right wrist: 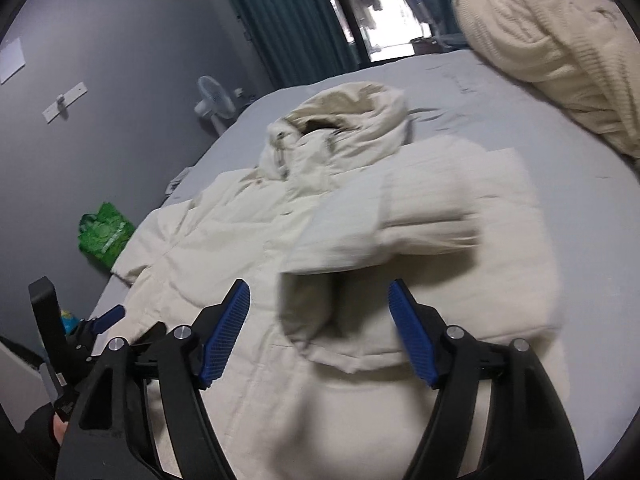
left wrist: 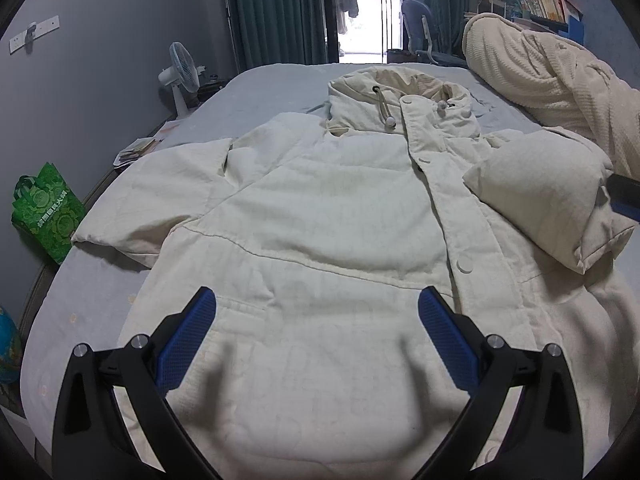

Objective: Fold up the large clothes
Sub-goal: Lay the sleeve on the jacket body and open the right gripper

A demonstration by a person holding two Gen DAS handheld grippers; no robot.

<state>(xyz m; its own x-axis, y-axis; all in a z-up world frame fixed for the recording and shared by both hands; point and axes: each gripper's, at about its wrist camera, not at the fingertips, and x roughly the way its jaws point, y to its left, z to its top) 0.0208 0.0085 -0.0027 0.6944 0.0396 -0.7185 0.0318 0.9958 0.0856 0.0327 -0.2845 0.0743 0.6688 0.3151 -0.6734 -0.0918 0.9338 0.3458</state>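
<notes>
Grey walls and teal curtains (left wrist: 276, 12) close in your room, and the pale blue-grey bed (left wrist: 276, 84) fills most of both views. Your right wrist view is smeared with motion blur, so the folded sleeve (right wrist: 404, 220) there has no clean edge. In the left wrist view, only a dark sliver of your right gripper (left wrist: 624, 196) shows at the frame's edge. You have one cream hooded jacket (left wrist: 320, 220) lying flat, front up, hood toward the window, one sleeve lying across the chest and one stretched out sideways. One cream blanket (left wrist: 552, 76) is heaped beside it. One fan (left wrist: 182, 72) and one green bag (left wrist: 44, 212) stand along the wall. Your left gripper (left wrist: 316, 336) and right gripper (right wrist: 320, 328) both hang over the jacket with jaws spread wide, pinching nothing.
</notes>
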